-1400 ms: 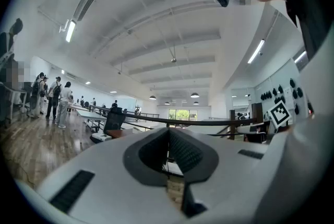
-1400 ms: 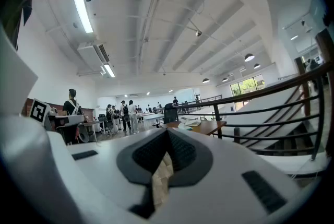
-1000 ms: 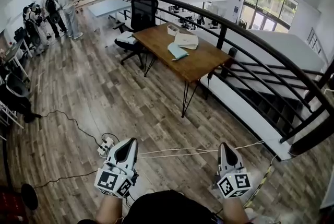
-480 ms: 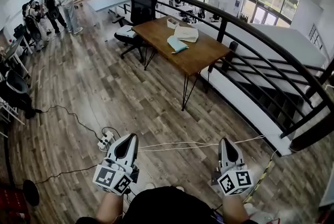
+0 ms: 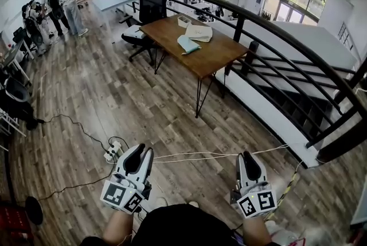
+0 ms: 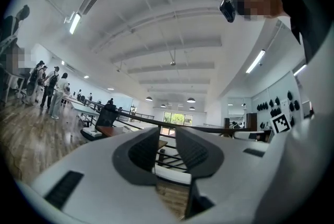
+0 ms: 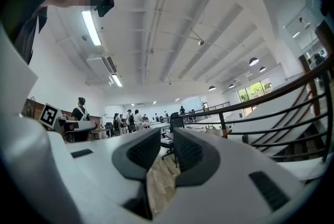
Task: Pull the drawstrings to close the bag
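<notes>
Standing well back from the tabletop (image 5: 221, 58), the person holds both grippers low over the wooden floor (image 5: 114, 96), so by my reading the task has not begun; nothing shows a drawstring taken up, and the whole pull is left to do. The left gripper (image 5: 140, 152) has just been opening its jaws; its own view shows them a narrow gap apart with nothing between the pads, only the railing (image 5: 275, 38) and the room beyond. The right gripper (image 5: 248, 156) has likewise just been opening; its jaws stand slightly apart and empty, looking out level across the floor.

The likeliest bag is the cream cloth thing (image 5: 199, 32) lying flat on the tabletop, with a pale blue cloth (image 5: 187, 44) just beside it and a small box (image 5: 184, 21) near its far side; at this range I cannot tell which of the two cloths carries drawstrings, nor whether its mouth is open. All of it lies far ahead of both grippers, roughly between their lines of aim, well apart from either.

Thin white cords (image 5: 200, 155) run across the floor between the two grippers; whether they belong to the rig I cannot say. What remains, as I judge it: closing in on the tabletop, finding the strings, gripping one in each gripper, and pulling outward.
</notes>
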`<state>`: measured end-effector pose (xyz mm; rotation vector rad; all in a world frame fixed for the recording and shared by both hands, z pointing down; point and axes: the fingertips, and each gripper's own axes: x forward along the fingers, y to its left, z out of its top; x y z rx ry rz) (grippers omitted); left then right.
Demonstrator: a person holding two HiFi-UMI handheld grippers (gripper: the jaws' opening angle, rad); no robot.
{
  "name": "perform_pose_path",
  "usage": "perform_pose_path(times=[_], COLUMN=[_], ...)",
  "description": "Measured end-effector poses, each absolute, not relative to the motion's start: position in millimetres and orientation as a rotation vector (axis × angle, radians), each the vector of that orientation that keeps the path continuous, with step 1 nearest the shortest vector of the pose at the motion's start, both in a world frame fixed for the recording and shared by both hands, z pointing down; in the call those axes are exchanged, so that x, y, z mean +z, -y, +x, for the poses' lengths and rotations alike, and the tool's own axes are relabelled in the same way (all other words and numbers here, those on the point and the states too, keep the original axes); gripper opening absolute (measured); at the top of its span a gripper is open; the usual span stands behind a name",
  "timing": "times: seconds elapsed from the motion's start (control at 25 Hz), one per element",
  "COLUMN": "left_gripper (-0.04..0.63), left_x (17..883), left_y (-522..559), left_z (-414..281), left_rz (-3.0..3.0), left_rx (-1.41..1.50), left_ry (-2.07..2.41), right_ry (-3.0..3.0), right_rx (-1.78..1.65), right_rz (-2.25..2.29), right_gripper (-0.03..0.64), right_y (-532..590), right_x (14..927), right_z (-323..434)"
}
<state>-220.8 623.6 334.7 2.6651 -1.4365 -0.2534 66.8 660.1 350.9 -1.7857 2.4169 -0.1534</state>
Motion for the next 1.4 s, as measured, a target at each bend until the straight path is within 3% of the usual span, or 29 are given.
perform_pose_path(times=[0.08, 0.16, 0.24, 0.36, 0.84, 1.4], left_gripper=[0.182, 0.235, 0.253, 0.267, 0.265, 0.265], left_x=[334.8, 335.2, 336.8, 334.5, 336.1, 335.4], left_y=[-625.8, -627.8, -631.5, -641.5, -637.3, -523.3], left_z=[-211.1, -203.1, -195.3, -186.5, -179.8, -191.0], left_rz=[2.671, 2.67, 2.664, 2.657, 2.645, 2.677], left_rx=[-0.237, -0.228, -0.226, -0.241, -0.196, -0.262], left_ry=[1.443, 1.453, 1.452, 1.501, 1.588, 1.498], right_ry=[-2.428, -2.436, -2.436, -2.434, -2.467, -2.436], right_rx=[-0.155, -0.155, -0.156, -0.161, -0.224, -0.137], right_rz=[-1.755, -1.714, -1.683, -1.667, -1.642, -1.761], right_gripper=[0.114, 0.21, 0.27, 0.307, 0.311, 0.281], right_y=[-662.7, -666.2, -671.0, -678.4, -665.8, -573.0], right_x=[350.0, 349.0, 348.9, 350.4, 369.2, 342.4], right_z=[70.6, 73.7, 78.6, 90.2, 99.7, 96.1])
